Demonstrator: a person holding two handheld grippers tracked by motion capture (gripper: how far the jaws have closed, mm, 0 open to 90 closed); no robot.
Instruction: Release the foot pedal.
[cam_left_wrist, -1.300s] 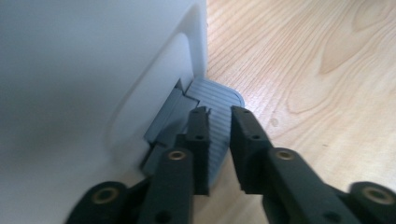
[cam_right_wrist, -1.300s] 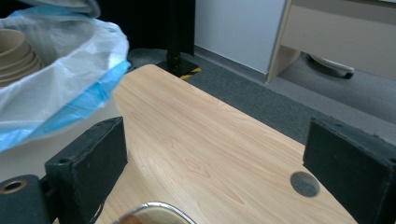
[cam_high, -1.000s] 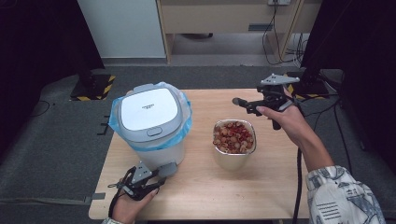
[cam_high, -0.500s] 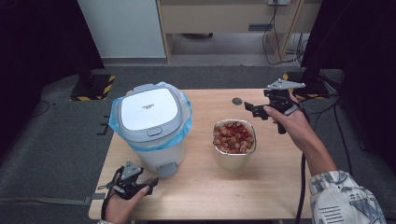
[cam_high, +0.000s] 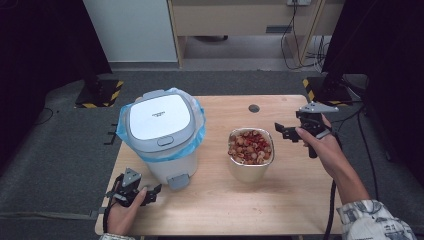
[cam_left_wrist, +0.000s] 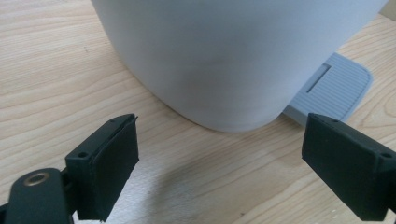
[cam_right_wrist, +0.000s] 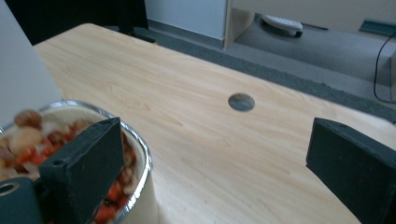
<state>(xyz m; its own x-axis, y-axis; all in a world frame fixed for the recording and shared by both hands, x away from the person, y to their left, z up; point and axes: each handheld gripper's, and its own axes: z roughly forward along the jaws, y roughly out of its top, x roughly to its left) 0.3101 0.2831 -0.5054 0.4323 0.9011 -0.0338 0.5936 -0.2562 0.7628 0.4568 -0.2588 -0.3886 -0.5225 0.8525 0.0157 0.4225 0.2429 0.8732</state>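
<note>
I'm working over a pale wooden bench (cam_high: 280, 200) with a visible grain and a small round hole (cam_high: 254, 108) near its far edge, upper centre of the frame. The bench stands on grey carpet (cam_high: 55, 145); beyond it at the top are a white cabinet panel (cam_high: 132, 27) and a wooden unit (cam_high: 240, 17) with cables hanging at its right. Black-and-yellow striped feet (cam_high: 100, 92) sit on the carpet at both far corners, with dark curtains to either side.

On the bench, left of centre, stands a white pedal bin (cam_high: 162, 135) with its lid shut and a blue liner showing round the rim. Just right of it is a metal bowl (cam_high: 250, 152) of mixed red and brown pieces.

My left gripper (cam_high: 147, 195) is low at the lower left, jaws spread wide apart and empty, facing the bin's base and grey pedal (cam_left_wrist: 329, 88). My right gripper (cam_high: 282, 132) hovers right of the bowl, jaws likewise wide and holding nothing.
</note>
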